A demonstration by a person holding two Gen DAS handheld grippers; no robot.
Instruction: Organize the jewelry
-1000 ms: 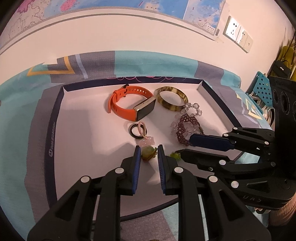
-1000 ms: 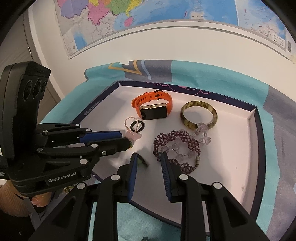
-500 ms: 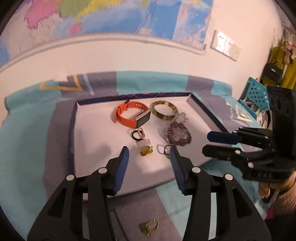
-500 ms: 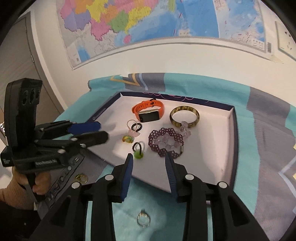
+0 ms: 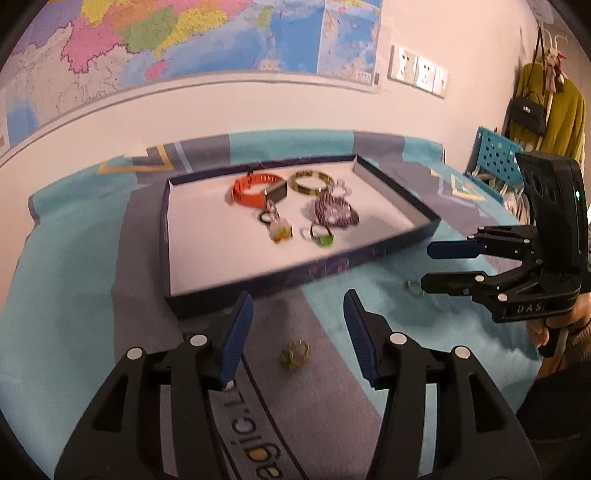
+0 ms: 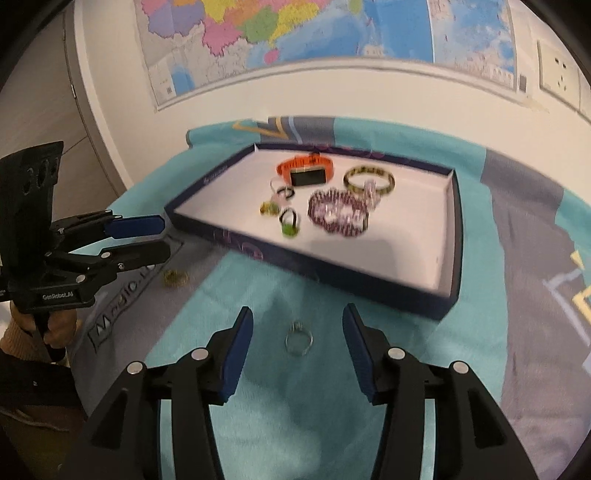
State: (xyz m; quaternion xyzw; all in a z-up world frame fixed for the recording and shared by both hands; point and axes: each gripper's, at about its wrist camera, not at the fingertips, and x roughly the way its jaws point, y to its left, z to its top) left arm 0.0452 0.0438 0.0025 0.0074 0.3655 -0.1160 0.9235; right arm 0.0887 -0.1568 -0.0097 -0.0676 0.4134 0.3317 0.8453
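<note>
The dark-rimmed white tray (image 5: pixel 295 275) (image 6: pixel 332 273) holds an orange watch (image 5: pixel 255 190), a mottled bangle (image 5: pixel 309 182), a purple beaded bracelet (image 5: pixel 334 212), a green-stone ring (image 6: pixel 289 223) and a yellow-pink ring (image 5: pixel 279 230). My left gripper (image 5: pixel 298 306) hovers over the cloth in front of the tray. Its jaws are opening, with nothing between them, and a gold ring (image 5: pixel 294 353) lies on the cloth below the gap. My right gripper (image 6: pixel 297 321) is opening too, empty, above a silver ring (image 6: pixel 299 338) on the cloth.
A teal and grey cloth (image 6: pixel 524 258) covers the table. A map (image 5: pixel 184 33) and wall sockets (image 5: pixel 417 74) are behind it. A blue crate (image 5: pixel 495 155), a black bag and a yellow garment stand at the right. In the right wrist view, a hand (image 6: pixel 40 325) holds the left gripper (image 6: pixel 164 238).
Both grippers have pulled back out of the tray to the cloth in front of it and opened. The yellow-pink ring and the green-stone ring now lie loose in the tray.
</note>
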